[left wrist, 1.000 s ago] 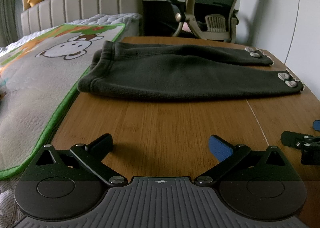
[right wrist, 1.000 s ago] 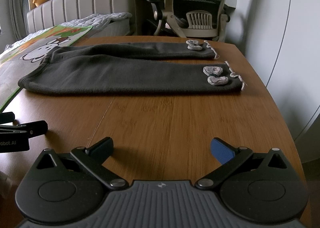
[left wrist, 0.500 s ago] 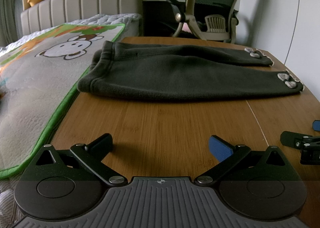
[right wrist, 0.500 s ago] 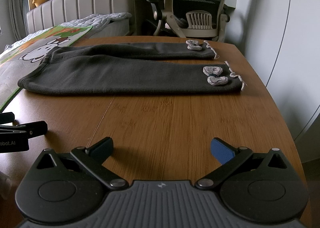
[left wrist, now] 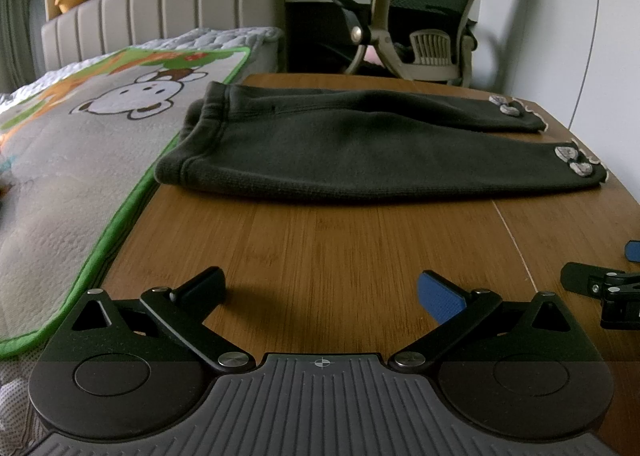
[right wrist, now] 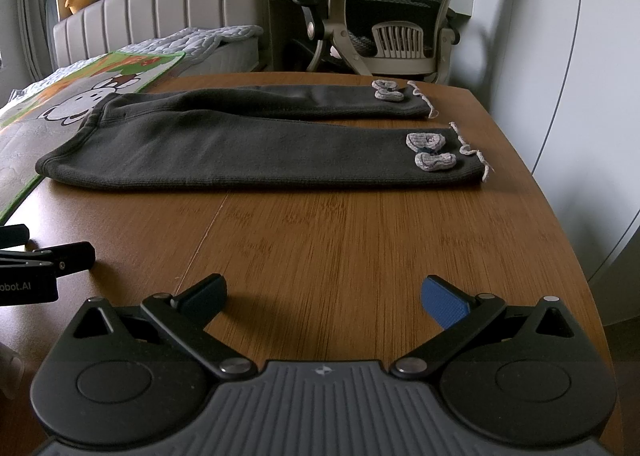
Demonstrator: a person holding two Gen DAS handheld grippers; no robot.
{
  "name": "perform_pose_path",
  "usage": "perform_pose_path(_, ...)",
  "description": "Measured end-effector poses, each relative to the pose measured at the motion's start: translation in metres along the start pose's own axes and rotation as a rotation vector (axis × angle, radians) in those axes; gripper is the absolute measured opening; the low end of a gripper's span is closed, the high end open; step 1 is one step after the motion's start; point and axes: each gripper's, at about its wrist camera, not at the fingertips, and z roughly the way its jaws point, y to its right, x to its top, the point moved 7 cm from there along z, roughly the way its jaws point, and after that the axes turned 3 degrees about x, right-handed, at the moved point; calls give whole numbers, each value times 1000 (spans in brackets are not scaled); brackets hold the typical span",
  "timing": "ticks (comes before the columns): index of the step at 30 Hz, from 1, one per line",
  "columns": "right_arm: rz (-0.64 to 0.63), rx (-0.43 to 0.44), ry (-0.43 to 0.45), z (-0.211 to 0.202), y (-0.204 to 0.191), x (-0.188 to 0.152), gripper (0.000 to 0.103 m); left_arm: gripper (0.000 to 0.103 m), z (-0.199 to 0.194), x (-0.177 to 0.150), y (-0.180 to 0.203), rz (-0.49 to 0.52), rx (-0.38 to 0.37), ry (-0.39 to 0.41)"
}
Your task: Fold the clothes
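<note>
Left claw (left wrist: 320, 292): fingers spread wide, nothing between them, low over the brown bamboo-grain tabletop (left wrist: 340, 240). Right claw (right wrist: 322, 296): likewise spread and empty, same height over the same top.

Dark grey fleece trousers (left wrist: 360, 147) lie flat on the table, well ahead of both claws, not touched by either. Waistband is ahead-left of the left claw; the two legs run off to the right. Seen from the right claw, the cuffs with small grey knitted bows (right wrist: 430, 151) lie ahead-right.

Cartoon-monkey blanket with green border (left wrist: 80, 159) sits left of the left claw, beside the waistband.
</note>
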Motion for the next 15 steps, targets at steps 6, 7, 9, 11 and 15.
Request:
perform_pose_path(6,1,-1,0,0,-1,0,103,103,0,0,0,0,1,0)
perform_pose_path(7,1,-1,0,0,-1,0,103,103,0,0,0,0,1,0)
perform_pose_path(9,1,-1,0,0,-2,0,103,103,0,0,0,0,1,0)
perform_pose_path(11,0,-1,0,0,-1,0,103,103,0,0,0,0,1,0)
perform_pose_path(15,0,-1,0,-1,-1,1,103,103,0,0,0,0,1,0)
